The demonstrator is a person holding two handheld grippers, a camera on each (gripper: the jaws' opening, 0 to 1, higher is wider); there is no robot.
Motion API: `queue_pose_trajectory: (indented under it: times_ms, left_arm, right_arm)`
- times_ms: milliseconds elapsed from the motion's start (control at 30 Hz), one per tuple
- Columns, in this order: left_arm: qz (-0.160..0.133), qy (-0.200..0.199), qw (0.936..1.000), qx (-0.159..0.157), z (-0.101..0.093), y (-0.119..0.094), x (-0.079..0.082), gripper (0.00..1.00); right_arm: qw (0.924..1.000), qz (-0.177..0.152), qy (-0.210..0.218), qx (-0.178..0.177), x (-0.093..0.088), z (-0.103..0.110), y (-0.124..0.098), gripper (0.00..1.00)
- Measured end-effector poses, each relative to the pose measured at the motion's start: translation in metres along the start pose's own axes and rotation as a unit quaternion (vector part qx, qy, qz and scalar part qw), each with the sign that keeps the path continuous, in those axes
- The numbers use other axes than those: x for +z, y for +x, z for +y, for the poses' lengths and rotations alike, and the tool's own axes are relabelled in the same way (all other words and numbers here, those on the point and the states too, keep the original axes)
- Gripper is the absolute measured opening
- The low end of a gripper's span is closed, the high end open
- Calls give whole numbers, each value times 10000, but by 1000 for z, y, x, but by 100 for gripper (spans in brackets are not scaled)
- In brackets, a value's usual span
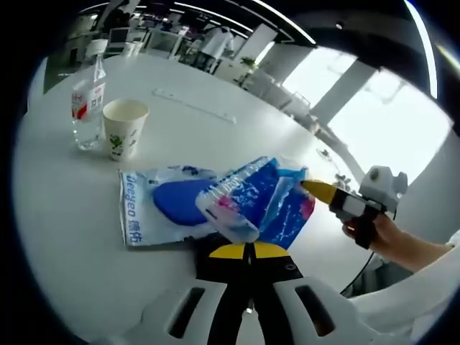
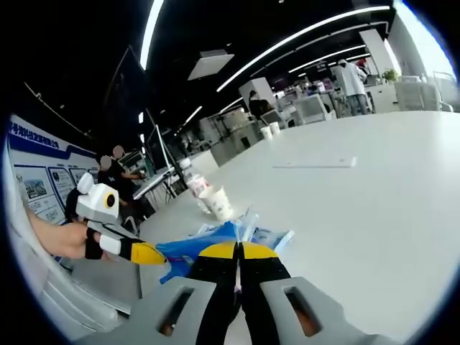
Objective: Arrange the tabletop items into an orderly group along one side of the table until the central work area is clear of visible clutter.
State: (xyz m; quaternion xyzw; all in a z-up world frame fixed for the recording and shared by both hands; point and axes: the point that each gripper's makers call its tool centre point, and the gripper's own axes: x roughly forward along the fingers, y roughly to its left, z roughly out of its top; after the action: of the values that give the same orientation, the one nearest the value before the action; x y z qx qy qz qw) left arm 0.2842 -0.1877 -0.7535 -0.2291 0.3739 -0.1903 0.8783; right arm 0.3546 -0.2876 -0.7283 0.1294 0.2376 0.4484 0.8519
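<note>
A crinkly blue and clear plastic packet (image 1: 260, 195) lies partly on a flat white-and-blue "deeyeo" pack (image 1: 147, 208) on the white table (image 1: 65, 237). My left gripper (image 1: 248, 250) has its yellow-tipped jaws pressed together at the packet's near edge. My right gripper (image 1: 315, 188), held by a hand, reaches in from the right and pinches the packet's far corner. In the right gripper view my right gripper (image 2: 238, 250) is shut at the blue packet (image 2: 215, 237), and the left gripper (image 2: 147, 253) meets the packet from the left.
A paper cup (image 1: 124, 128) and a water bottle (image 1: 88, 100) stand together behind the packs; the same cup (image 2: 219, 203) and bottle (image 2: 194, 181) show in the right gripper view. A long white strip (image 1: 194, 106) lies farther back. Desks and people fill the background.
</note>
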Motion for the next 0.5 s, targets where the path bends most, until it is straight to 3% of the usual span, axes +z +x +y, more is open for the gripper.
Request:
queue_pose_trajectory:
  times_ms: [367,500]
  left_arm:
    - [29,349,9993,-164,-19,21,23,0]
    - [111,730,9970,-219,-31,33,29,0]
  right_arm:
    - [9985,-291,34,-455,11,-17,-25,0]
    - [9966,-443,138,-687,14,-25,-37,0]
